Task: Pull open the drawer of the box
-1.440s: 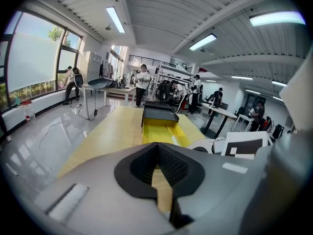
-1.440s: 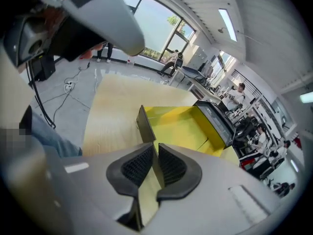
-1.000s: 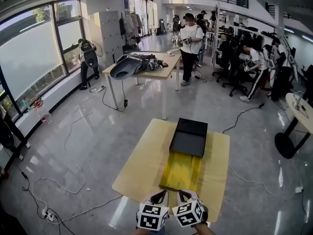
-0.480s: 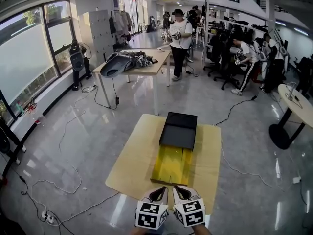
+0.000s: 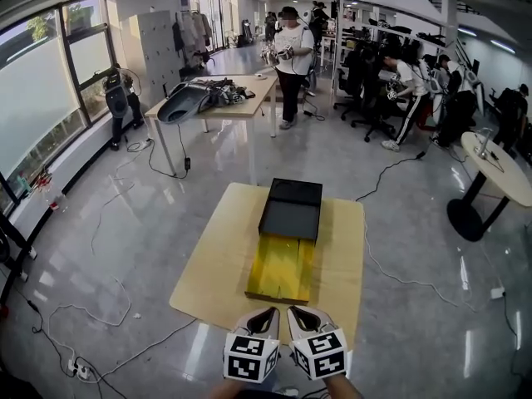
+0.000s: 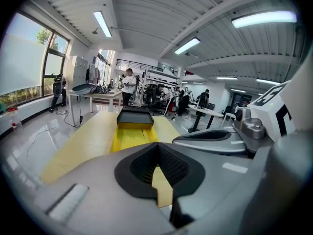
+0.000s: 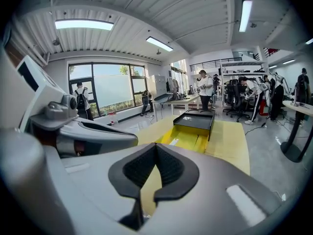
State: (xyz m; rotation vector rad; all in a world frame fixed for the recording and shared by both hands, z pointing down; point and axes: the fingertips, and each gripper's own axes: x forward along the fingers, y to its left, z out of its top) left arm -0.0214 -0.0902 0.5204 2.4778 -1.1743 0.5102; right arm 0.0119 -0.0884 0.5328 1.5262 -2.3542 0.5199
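Note:
A black box (image 5: 290, 209) lies on a light wooden table (image 5: 208, 260), and its yellow drawer (image 5: 283, 268) is slid far out towards me. In the head view both grippers hang side by side just off the table's near edge, in front of the drawer's end. My left gripper (image 5: 266, 315) is shut with nothing in it, and so is my right gripper (image 5: 300, 314). The left gripper view has the left gripper (image 6: 157, 155) with its pads pressed together, the drawer (image 6: 131, 135) and box (image 6: 135, 115) ahead. The right gripper view has the right gripper (image 7: 155, 155) closed and the drawer (image 7: 188, 137) beyond it.
Cables (image 5: 100, 306) trail over the glossy floor to the left. A second table (image 5: 218, 98) with dark gear stands behind, and a person (image 5: 288, 52) stands beside it. A round table (image 5: 499, 169) is at the right, and several seated people and office chairs (image 5: 391, 81) are at the back.
The head view has drifted, so the table and box sit a little further left and higher. Both grippers stay shut, side by side, at the drawer's near end.

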